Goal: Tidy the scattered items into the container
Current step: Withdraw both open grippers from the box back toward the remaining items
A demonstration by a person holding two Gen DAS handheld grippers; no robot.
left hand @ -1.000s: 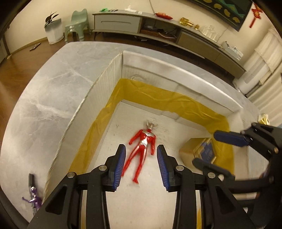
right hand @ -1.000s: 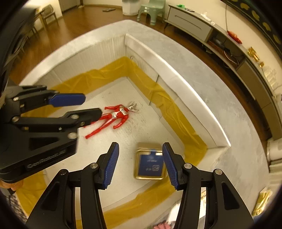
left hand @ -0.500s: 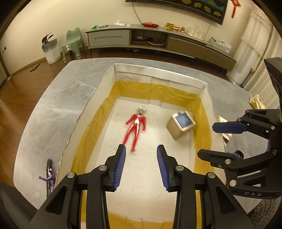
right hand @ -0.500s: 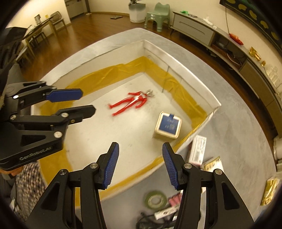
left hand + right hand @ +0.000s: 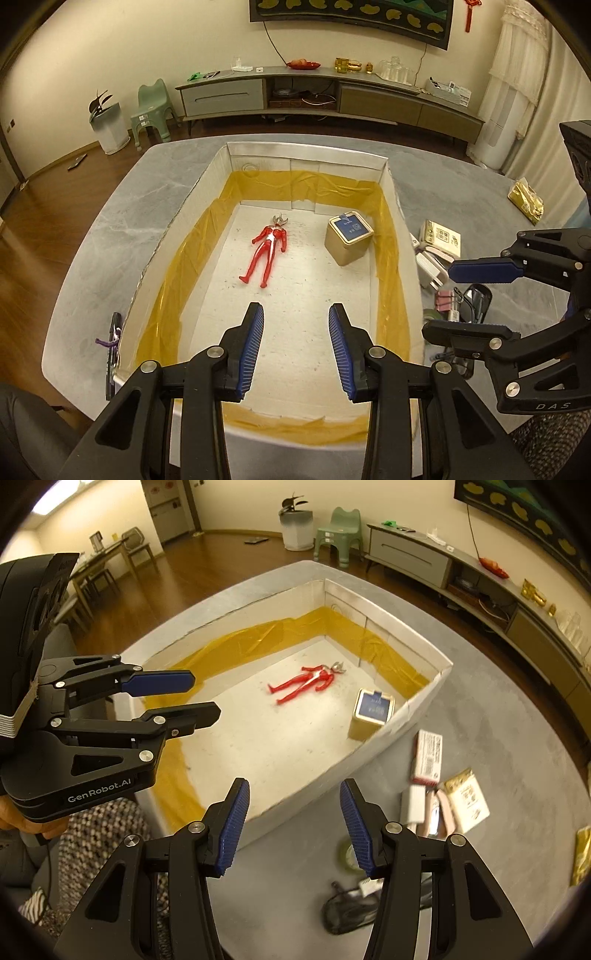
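Observation:
A white box (image 5: 306, 162) lined with yellow tape stands on the grey table (image 5: 147, 206). Inside it lie a red toy figure (image 5: 266, 254) and a gold tin with a blue lid (image 5: 349, 236). My left gripper (image 5: 295, 347) hangs open and empty above the box's near end. To its right my right gripper (image 5: 437, 300) is open too, above the box's right wall. In the right wrist view the box (image 5: 332, 775), figure (image 5: 306, 682) and tin (image 5: 373, 716) show beyond the open right gripper (image 5: 293, 827), with the left gripper (image 5: 207, 697) at the left.
Loose items lie on the table right of the box: a white carton (image 5: 426, 757), a gold packet (image 5: 467, 801), a tape roll (image 5: 347, 853), a black pouch (image 5: 347, 908). A purple thing (image 5: 112, 339) lies by the box's left wall. A person's patterned sleeve (image 5: 99, 834) is below.
Both grippers have drawn back and up from inside the box, both staying open. The whole box and the loose items on its right have come into view.

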